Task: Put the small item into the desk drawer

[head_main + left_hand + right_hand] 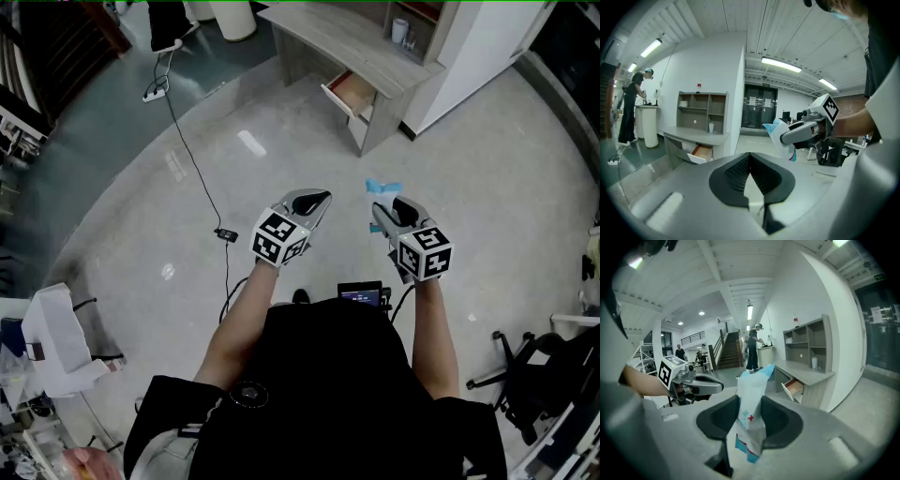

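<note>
White and blue, the packet (754, 380) stands upright between the jaws of the right hand-held gripper (750, 400). The black pads press on it from both sides. Its lower edge hangs below the pads toward the camera, and its top, with a blue corner, sticks out past the fingertips. A small red cross and a pale blue one are printed on its face.

In the head view the same packet shows as a blue-and-white scrap poking out beyond the tip of the right hand-held gripper. It is held above the pale, glossy floor (141, 216), well apart from the grey table (328, 33) at the top of the picture. The drawer (352, 91) in that table is pulled out, and its wood-coloured inside shows.

The left hand-held gripper (750, 157) is held beside the right one at about the same height, near it but not touching. Its jaws meet at the tips with nothing between them. Both point ahead toward the table and a little downward.

In the left gripper view the packet is off to the right, jutting from the right hand-held gripper's tips. The open drawer lies farther off to the left, under the tabletop. A white cup (711, 127) stands on the table below a shelf unit (703, 105). A black cable (192, 159) trails across the floor to the left of the grippers.
</note>
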The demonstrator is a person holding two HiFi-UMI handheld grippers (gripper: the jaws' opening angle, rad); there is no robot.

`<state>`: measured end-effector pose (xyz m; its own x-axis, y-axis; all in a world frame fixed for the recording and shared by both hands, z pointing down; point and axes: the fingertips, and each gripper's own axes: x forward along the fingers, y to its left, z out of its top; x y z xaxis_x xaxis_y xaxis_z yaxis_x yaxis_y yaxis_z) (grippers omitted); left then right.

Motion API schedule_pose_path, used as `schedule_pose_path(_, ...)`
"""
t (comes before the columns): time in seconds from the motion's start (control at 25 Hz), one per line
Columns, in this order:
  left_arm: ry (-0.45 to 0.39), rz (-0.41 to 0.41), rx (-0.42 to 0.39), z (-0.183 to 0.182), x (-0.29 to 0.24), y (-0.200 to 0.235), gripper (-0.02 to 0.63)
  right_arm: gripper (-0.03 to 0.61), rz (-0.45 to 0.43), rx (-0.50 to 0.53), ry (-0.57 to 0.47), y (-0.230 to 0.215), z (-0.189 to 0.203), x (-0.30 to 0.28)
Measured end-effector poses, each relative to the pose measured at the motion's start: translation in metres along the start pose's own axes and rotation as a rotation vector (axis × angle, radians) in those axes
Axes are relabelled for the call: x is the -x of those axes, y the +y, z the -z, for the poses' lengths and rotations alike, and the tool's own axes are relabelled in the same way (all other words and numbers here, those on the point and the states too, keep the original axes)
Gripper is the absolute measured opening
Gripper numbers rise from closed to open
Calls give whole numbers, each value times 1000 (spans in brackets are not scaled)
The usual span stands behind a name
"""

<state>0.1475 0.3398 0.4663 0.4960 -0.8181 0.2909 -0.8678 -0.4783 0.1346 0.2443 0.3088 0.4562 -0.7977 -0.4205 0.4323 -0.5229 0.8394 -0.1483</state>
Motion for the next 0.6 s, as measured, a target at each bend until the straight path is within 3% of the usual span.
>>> schedule_pose_path(0.6, 12, -7, 1, 8, 0, 2, 0, 152, -24, 1, 5, 1, 3, -7)
